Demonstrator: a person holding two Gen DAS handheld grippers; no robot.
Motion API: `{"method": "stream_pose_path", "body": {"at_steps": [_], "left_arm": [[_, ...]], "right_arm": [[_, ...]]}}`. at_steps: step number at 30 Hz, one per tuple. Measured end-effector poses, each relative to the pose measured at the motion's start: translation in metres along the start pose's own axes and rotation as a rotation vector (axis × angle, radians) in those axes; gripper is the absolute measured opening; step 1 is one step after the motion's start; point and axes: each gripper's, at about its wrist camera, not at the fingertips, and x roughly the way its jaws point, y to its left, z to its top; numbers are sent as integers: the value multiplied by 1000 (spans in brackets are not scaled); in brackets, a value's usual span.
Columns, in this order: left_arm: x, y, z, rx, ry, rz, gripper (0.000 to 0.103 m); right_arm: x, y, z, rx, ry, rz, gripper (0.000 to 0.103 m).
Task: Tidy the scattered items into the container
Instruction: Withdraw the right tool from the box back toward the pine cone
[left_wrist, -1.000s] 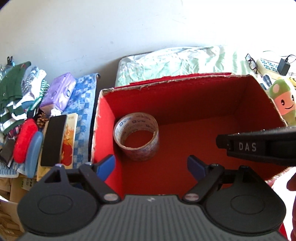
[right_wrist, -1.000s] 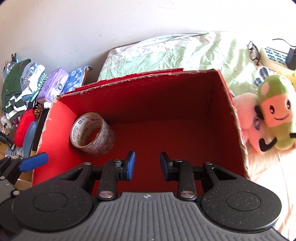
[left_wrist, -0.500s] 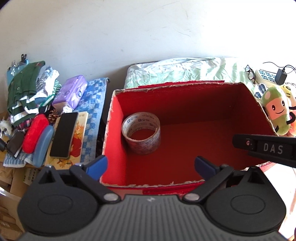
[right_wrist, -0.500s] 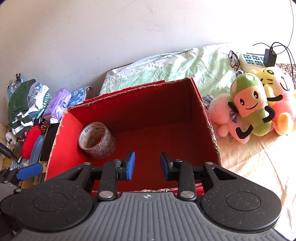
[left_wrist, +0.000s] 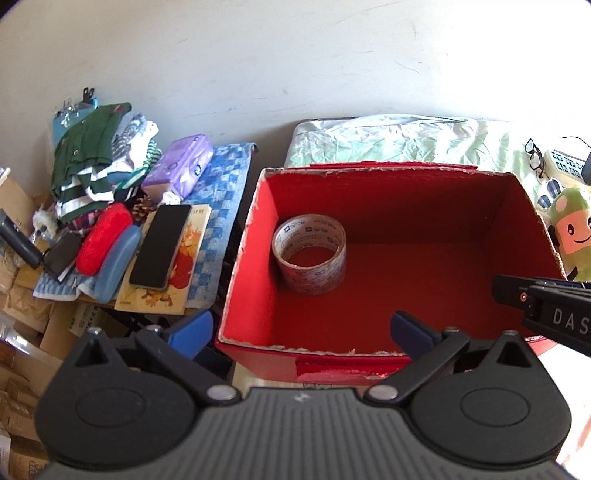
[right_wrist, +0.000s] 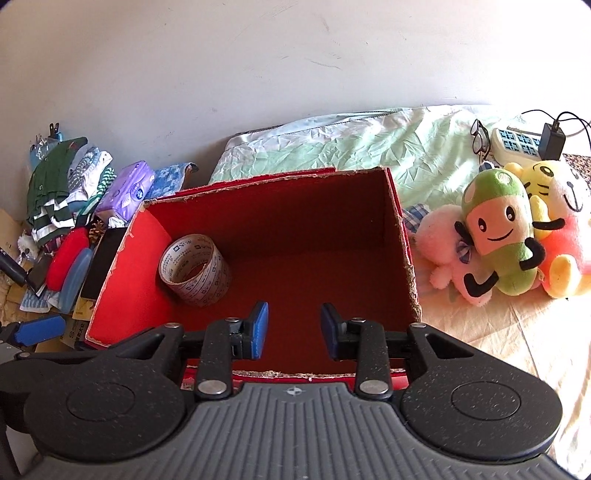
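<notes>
My left gripper (left_wrist: 302, 328) hangs nearest the lens with its blue-padded fingers (left_wrist: 192, 326) spread wide and holding nothing, one pad outside the left wall of the red cardboard box (left_wrist: 236, 273) and the other over its front edge. My right gripper (right_wrist: 294, 330) sits over the box's near rim (right_wrist: 404, 236), its fingers (right_wrist: 258, 328) parted by a narrower gap and likewise empty; in the left wrist view its black body pokes in from the right edge. Inside the box, a roll of printed packing tape (left_wrist: 310, 254) stands on its flat end in the near-left corner, close to the left wall, with the remaining red floor bare. To the left of the box, a small worktop under a blue checked cloth (left_wrist: 225, 199) carries scattered things: a black phone (left_wrist: 160, 251) lying on an illustrated booklet (left_wrist: 181, 269), a blue glasses case (left_wrist: 116, 267) beside a red pouch (left_wrist: 103, 238), a pine cone (left_wrist: 142, 206), a purple tissue pack (left_wrist: 177, 166) and a heap of green striped clothes (left_wrist: 88, 170). To the right of the box, on the bed, plush toys lie together, a green one (right_wrist: 495, 229) in front of a pink one (right_wrist: 443, 240) and a yellow one (right_wrist: 546, 184). Farther back lie a crumpled pale green sheet (right_wrist: 369, 147), spectacles (right_wrist: 480, 142) and a power strip (right_wrist: 517, 142) with a black charger plugged in, against a plain white wall.
</notes>
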Motion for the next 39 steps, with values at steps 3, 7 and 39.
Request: {"method": "stream_pose_path", "body": {"at_steps": [3,7,39], "left_arm": [[-8,-2,-2,-13,-5,31,103],[-20,-4,-8,-23,-13,50,103],[-13,17,-144,-153,120,-143,103]], "right_arm": [[-7,-1,0,-19,-13,14,36],[-19,-2,-2,-48,-33,43,42],[-26,-23,-95,-174,58,242,41]]}}
